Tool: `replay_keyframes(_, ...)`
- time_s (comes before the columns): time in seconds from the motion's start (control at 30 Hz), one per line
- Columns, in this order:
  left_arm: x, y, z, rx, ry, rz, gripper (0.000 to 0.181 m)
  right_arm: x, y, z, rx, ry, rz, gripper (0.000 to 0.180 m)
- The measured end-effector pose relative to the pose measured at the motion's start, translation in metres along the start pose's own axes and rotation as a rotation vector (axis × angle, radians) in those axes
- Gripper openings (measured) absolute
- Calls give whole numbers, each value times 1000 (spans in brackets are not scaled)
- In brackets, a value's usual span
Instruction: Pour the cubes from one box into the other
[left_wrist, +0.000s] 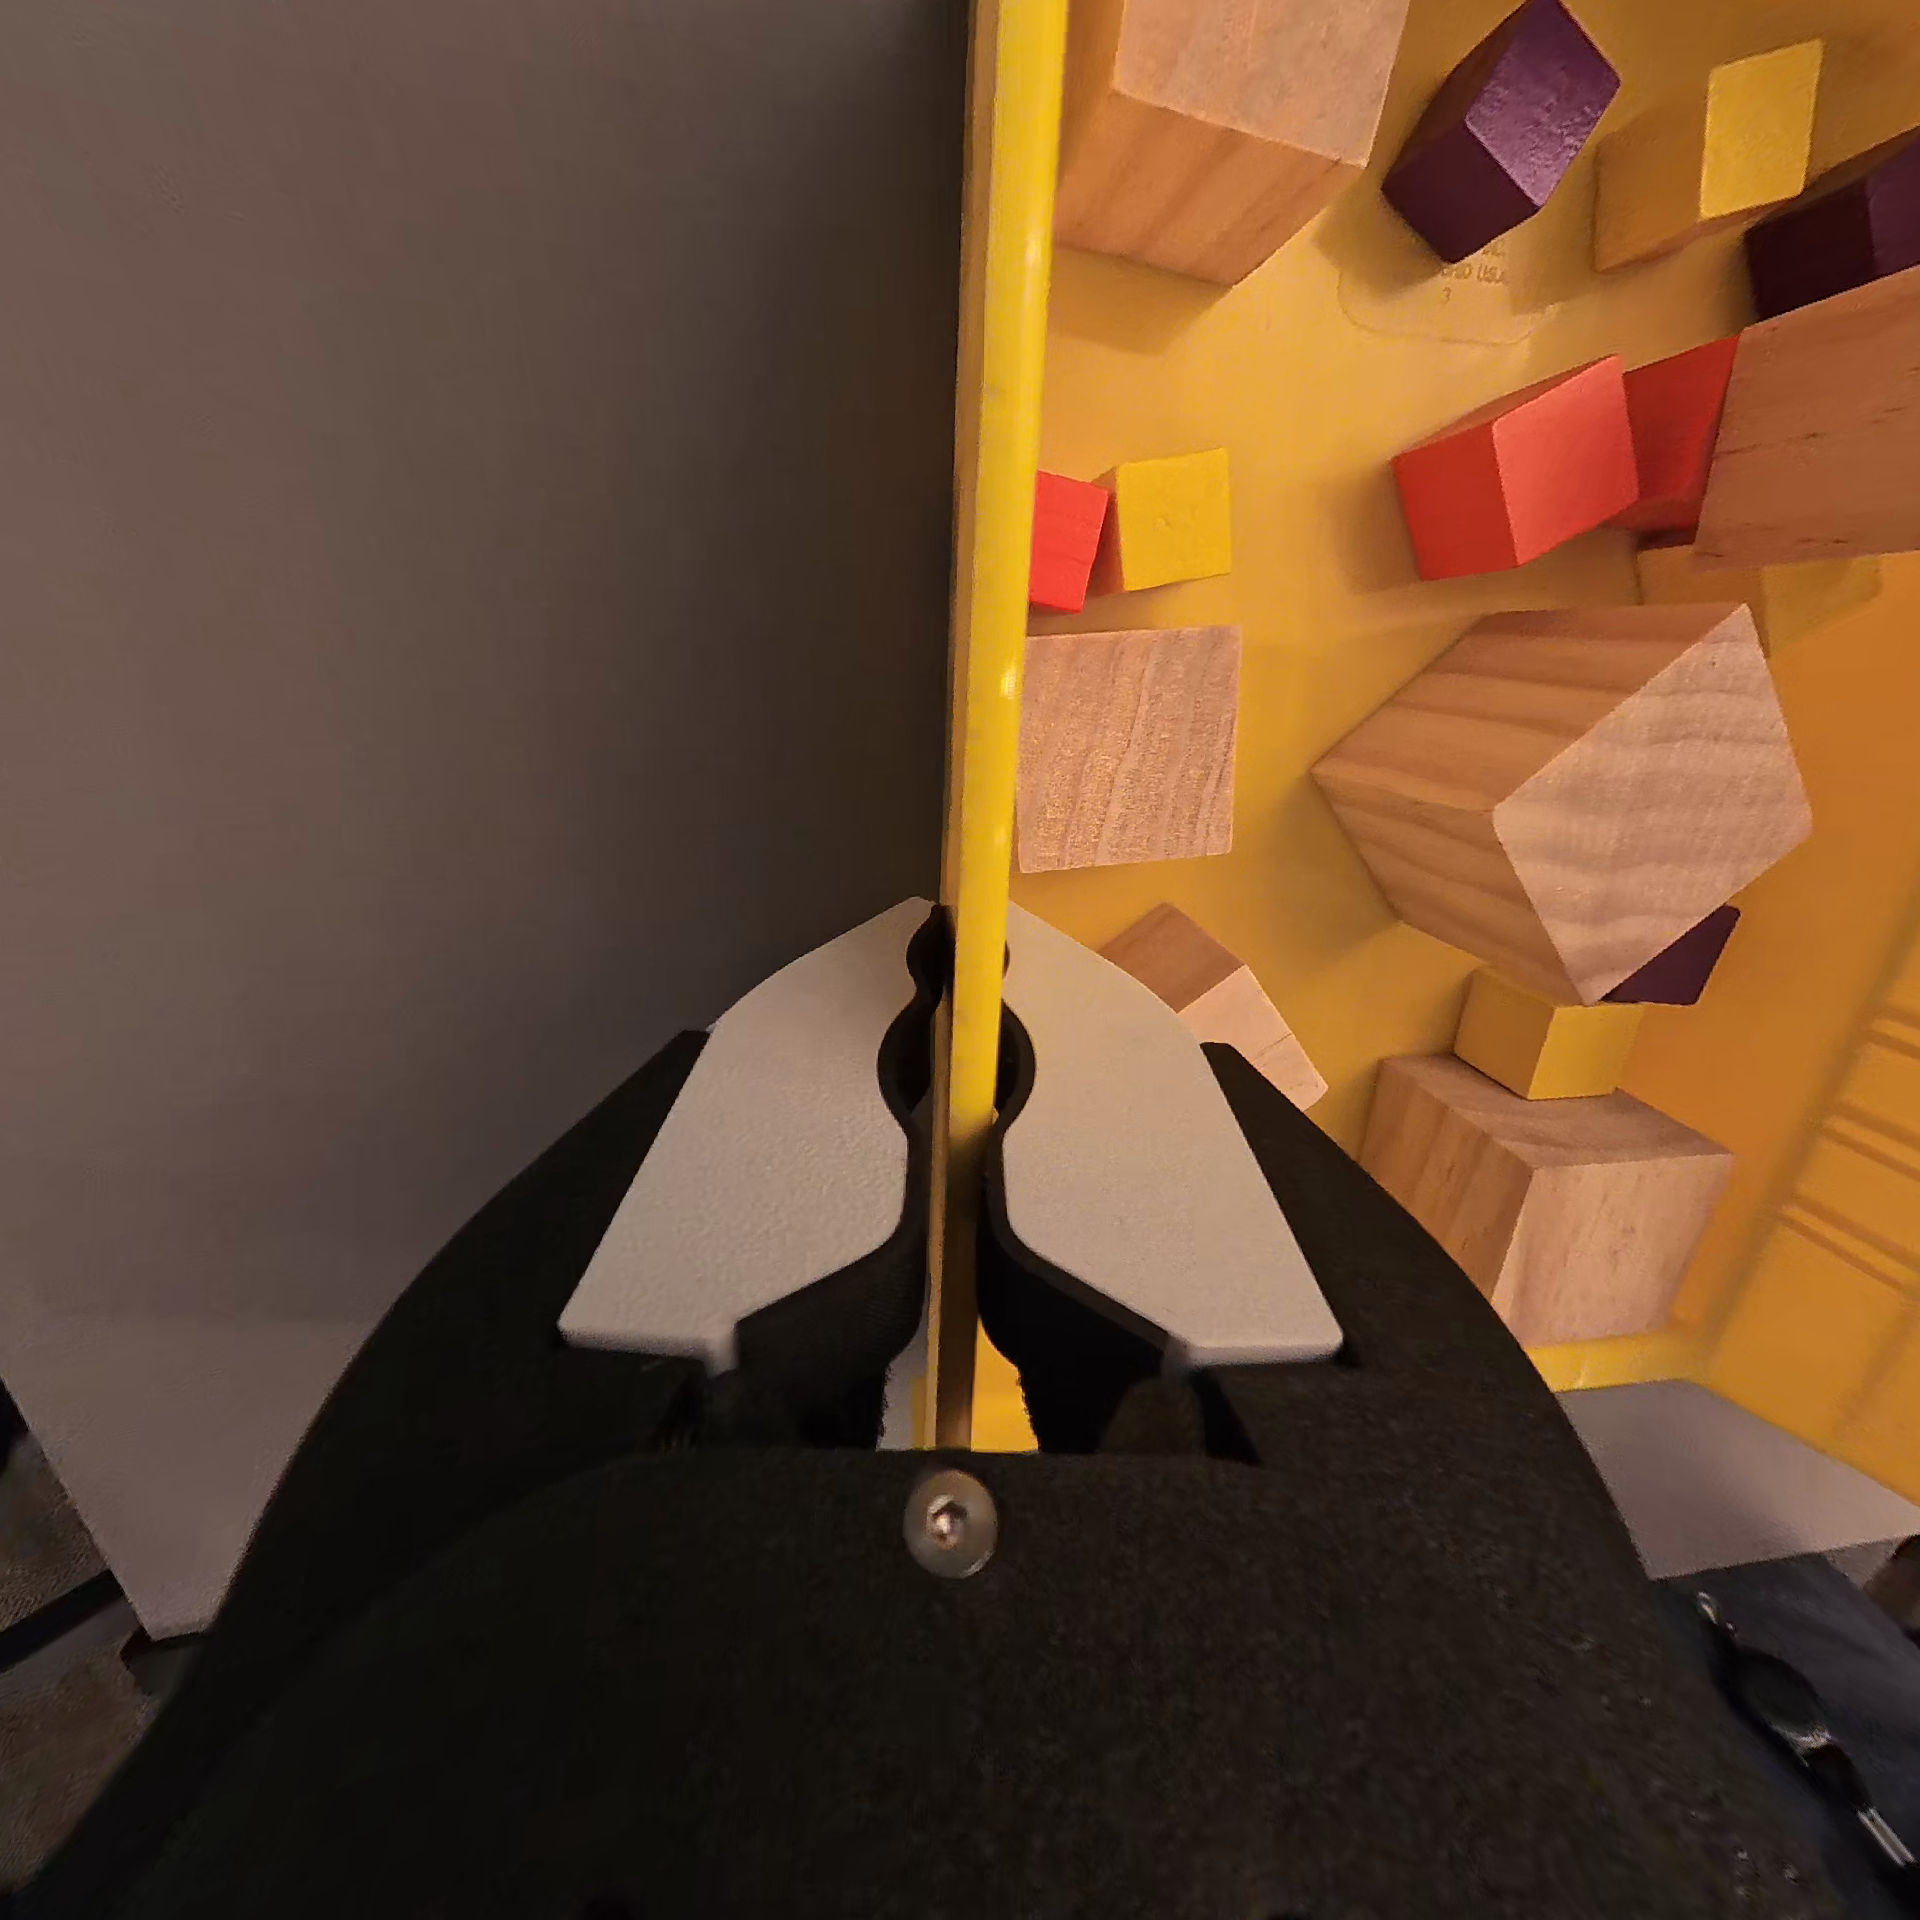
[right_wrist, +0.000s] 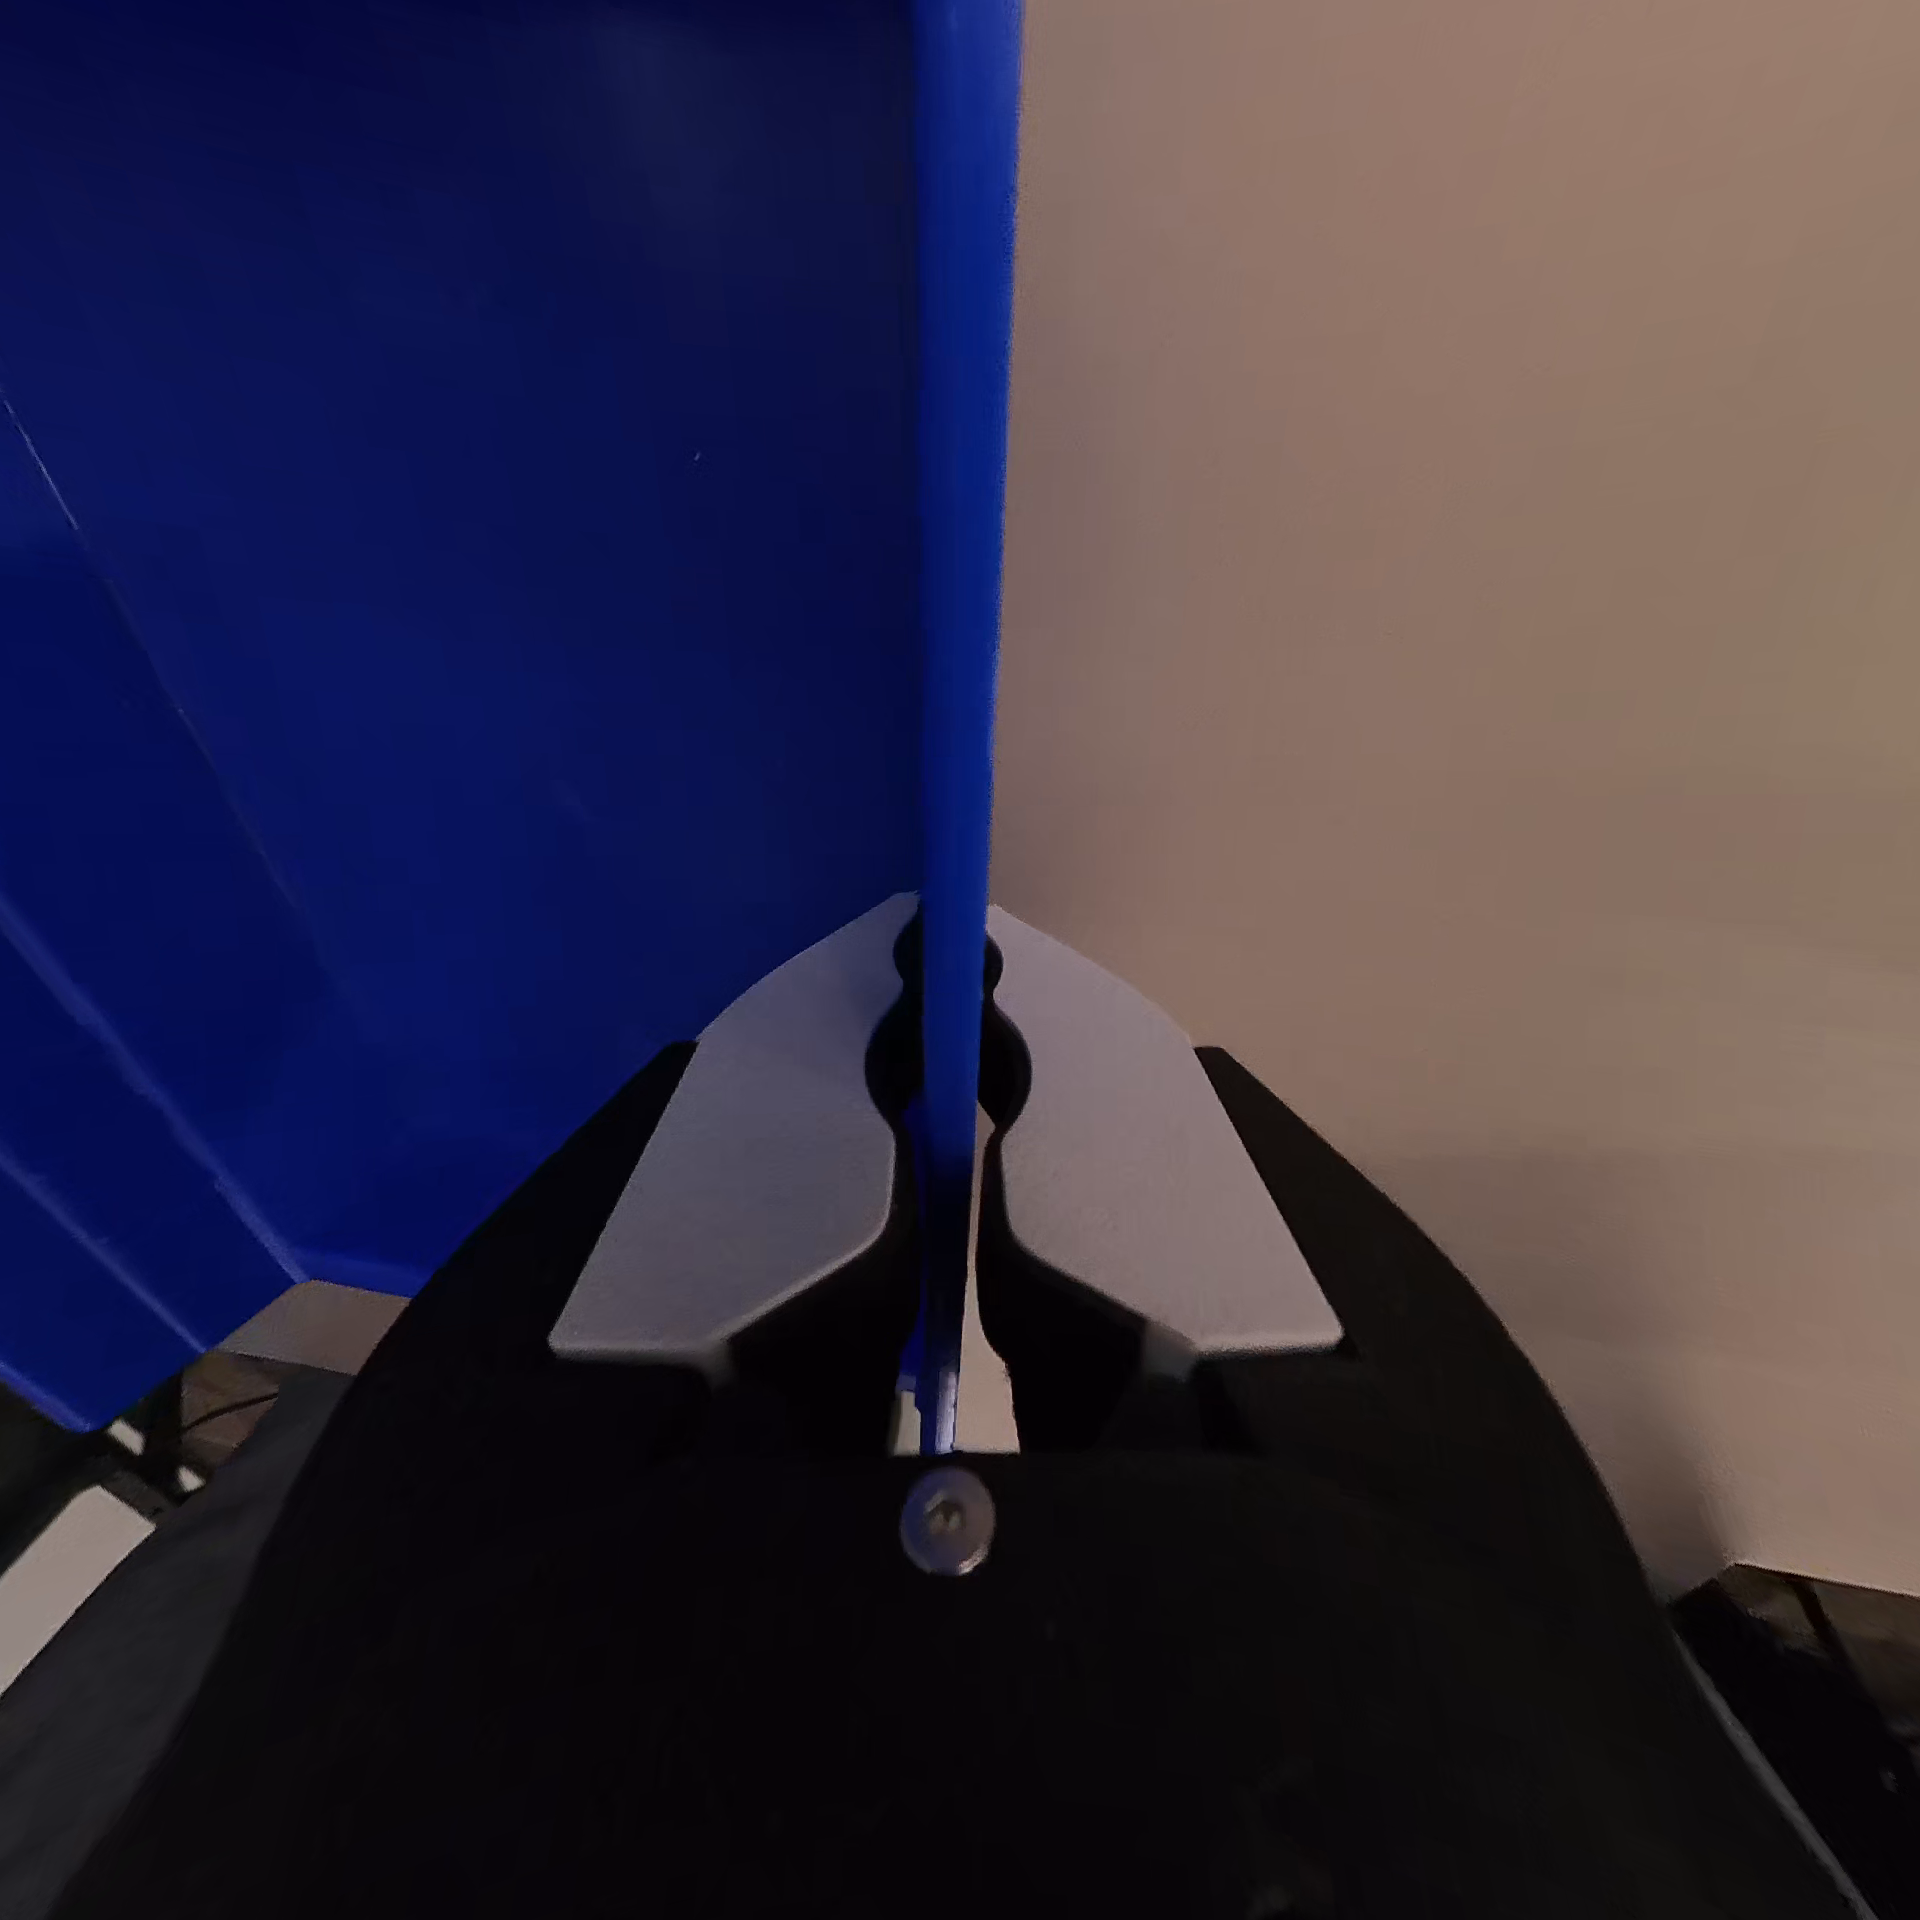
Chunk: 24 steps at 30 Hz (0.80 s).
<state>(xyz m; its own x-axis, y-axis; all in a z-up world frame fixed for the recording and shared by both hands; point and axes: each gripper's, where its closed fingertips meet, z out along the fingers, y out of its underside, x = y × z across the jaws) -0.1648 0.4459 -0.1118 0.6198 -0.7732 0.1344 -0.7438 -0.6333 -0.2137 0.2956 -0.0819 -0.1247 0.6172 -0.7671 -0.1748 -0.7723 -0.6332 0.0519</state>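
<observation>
We've got the left gripper (left_wrist: 961, 920) pinching the yellow box (left_wrist: 1003, 416) wall, cubes (left_wrist: 1558, 790) inside, right gripper (right_wrist: 951, 914) pinching the empty blue box (right_wrist: 468, 520) (both lifted, we judge), so next: tip yellow over blue.

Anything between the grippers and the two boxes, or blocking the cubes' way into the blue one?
Nothing at the grips: left gripper is shut on the yellow box wall, right gripper on the blue box wall. The cubes lie in the yellow box. Neither view shows both boxes, so the path between them can't be judged.
</observation>
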Motion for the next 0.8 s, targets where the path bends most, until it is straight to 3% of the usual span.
replay_keyframes(0.27,2,0,0,15,-12,28,5,15,6,-3,19,-17,2,8)
replay_keyframes(0.33,2,-1,-2,35,-14,46,5,16,0,-9,79,5,-15,16)
replay_keyframes(0.4,3,-7,-9,101,4,56,7,21,-11,-28,198,68,-12,30)
replay_keyframes(0.5,8,-23,-35,250,60,44,33,30,-27,-84,455,286,-35,37)
replay_keyframes(0.57,13,-37,-61,371,94,52,49,10,-40,-135,704,385,-93,37)
replay_keyframes(0.63,15,-48,-85,471,97,88,52,-46,-47,-175,945,310,-202,36)
replay_keyframes(0.7,14,-54,-101,536,72,124,54,-118,-47,-198,1136,122,-308,40)
replay_keyframes(0.77,13,-56,-106,543,71,142,53,-200,-42,-198,1196,-177,-400,48)
replay_keyframes(0.8,10,-56,-103,520,70,138,53,-237,-39,-188,1139,-309,-423,52)
